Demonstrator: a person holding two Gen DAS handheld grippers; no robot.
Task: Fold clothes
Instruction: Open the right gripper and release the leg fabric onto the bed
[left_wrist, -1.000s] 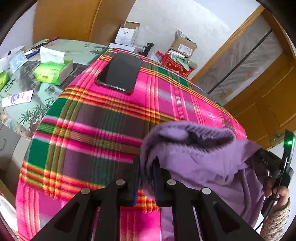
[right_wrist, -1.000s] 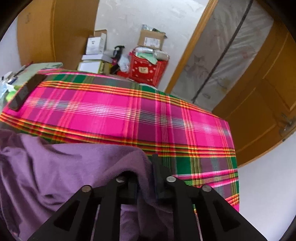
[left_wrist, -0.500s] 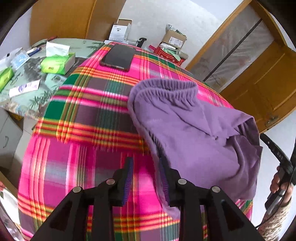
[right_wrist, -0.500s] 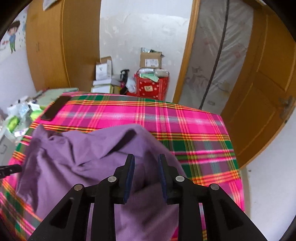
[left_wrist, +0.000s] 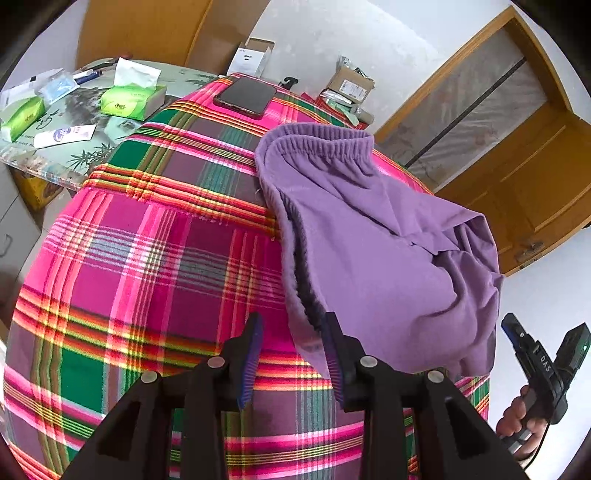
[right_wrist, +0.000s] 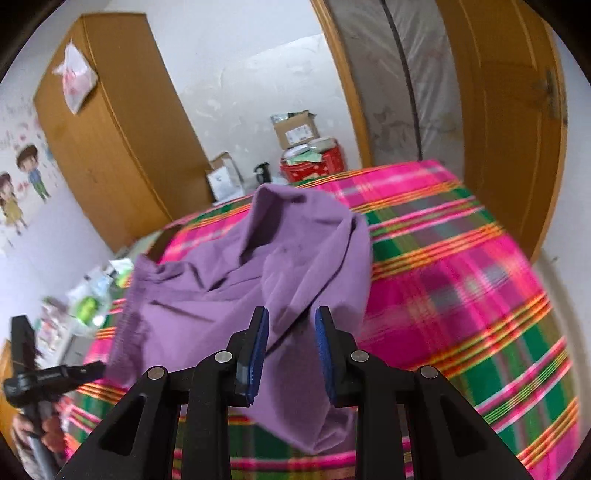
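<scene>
A purple garment (left_wrist: 369, 240) with an elastic waistband lies crumpled on the pink plaid tablecloth (left_wrist: 147, 258). In the left wrist view my left gripper (left_wrist: 291, 332) hovers at the waistband's near corner. Its jaws are opening, and the corner of cloth hangs between them without the pads pressing it. The right gripper (left_wrist: 517, 336) shows at the far right, off the table edge, in a hand. In the right wrist view the garment (right_wrist: 258, 266) lies ahead of my right gripper (right_wrist: 291, 325), which is open and grips nothing. The left gripper (right_wrist: 92, 369) shows at the left edge.
A dark phone (left_wrist: 245, 96) lies at the far end of the cloth. A side table (left_wrist: 74, 122) to the left carries tissue boxes (left_wrist: 133, 99) and small items. Cardboard boxes (left_wrist: 251, 57) stand against the far wall, a wooden door (left_wrist: 535, 166) to the right.
Both grippers were shut on the purple garment; both have let go and drawn back. The garment now lies spread on the table. The right view has rolled.
</scene>
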